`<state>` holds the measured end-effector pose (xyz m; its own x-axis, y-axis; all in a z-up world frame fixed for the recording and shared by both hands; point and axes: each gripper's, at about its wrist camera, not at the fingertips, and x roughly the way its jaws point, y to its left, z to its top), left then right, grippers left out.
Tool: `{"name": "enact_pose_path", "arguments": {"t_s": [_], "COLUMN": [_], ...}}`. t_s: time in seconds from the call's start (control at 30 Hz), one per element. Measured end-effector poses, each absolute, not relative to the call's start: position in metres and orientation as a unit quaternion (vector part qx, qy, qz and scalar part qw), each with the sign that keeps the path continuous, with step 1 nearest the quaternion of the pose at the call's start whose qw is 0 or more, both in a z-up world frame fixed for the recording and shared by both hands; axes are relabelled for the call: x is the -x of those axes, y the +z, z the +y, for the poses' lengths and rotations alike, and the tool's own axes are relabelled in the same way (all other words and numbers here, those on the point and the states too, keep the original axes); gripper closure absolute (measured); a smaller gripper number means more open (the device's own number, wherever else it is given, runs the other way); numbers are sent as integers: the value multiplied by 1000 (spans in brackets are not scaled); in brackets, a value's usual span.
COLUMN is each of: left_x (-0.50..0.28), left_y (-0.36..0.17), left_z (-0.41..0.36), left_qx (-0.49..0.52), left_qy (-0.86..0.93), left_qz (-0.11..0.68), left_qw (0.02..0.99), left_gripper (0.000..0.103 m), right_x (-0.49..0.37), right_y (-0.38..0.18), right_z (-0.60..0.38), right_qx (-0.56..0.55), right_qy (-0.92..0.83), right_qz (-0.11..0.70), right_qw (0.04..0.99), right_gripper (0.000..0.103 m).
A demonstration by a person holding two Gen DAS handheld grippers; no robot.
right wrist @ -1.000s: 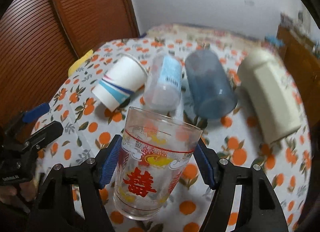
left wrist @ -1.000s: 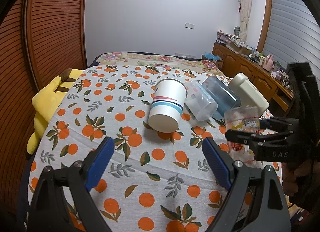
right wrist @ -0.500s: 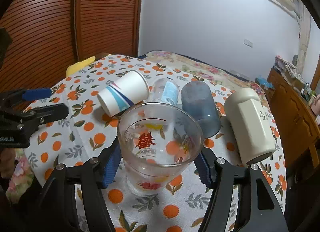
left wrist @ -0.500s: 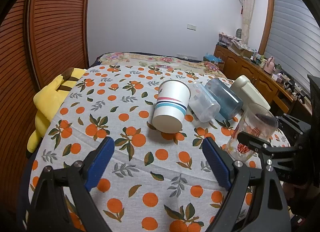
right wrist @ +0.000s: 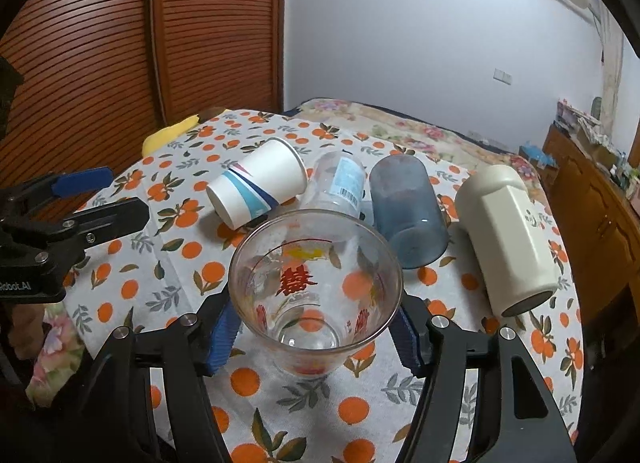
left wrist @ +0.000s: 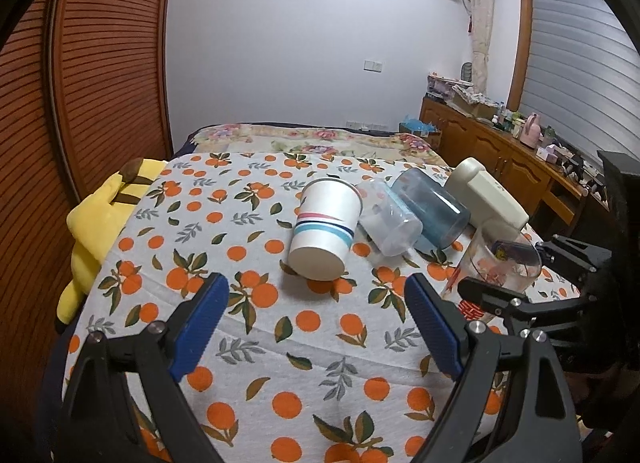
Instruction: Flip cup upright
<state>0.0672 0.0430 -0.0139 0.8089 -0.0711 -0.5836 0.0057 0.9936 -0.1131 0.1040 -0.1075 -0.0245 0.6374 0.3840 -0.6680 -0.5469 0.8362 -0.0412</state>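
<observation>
My right gripper [right wrist: 316, 333] is shut on a clear glass cup [right wrist: 314, 287] with red and yellow print, mouth up, tilted toward the camera, its base near the orange-print cloth [right wrist: 176, 287]. In the left wrist view the same glass cup [left wrist: 496, 267] sits at the right in that right gripper [left wrist: 516, 275]. My left gripper [left wrist: 316, 323] is open and empty, over the cloth in front of a striped paper cup [left wrist: 324, 233] lying on its side. It shows at the left in the right wrist view [right wrist: 80, 199].
Lying on their sides behind the glass: the striped paper cup [right wrist: 258, 183], a clear plastic cup [right wrist: 340, 183], a blue cup [right wrist: 406, 211] and a cream mug [right wrist: 506, 231]. A yellow plush toy [left wrist: 96, 223] lies at the left table edge. A wooden cabinet [left wrist: 500, 151] stands right.
My right gripper has rotated the glass cup from lying toward the camera side to mouth-up and lowered it toward the cloth. My left gripper has barely moved.
</observation>
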Motion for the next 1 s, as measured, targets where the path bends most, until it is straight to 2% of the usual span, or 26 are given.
{"name": "enact_pose_path", "arguments": {"t_s": [0.2,0.6,1.0], "left_x": [-67,-64,-74], "left_y": [-13,-11,5], "left_z": [42,40,9], "left_qx": [57,58,24], "left_qy": [-22,-26,-33], "left_qz": [305,292,285], "left_qw": [950,954,958], "left_gripper": [13,13,13], "right_x": [-103,-100,-79], "right_y": [-25,-24,-5], "right_z": [-108,-112,-152], "right_qx": [111,91,50], "right_qy": [265,269,238], "right_qz": [345,355,329], "right_qw": [894,891,912], "right_gripper": [30,26,17]}}
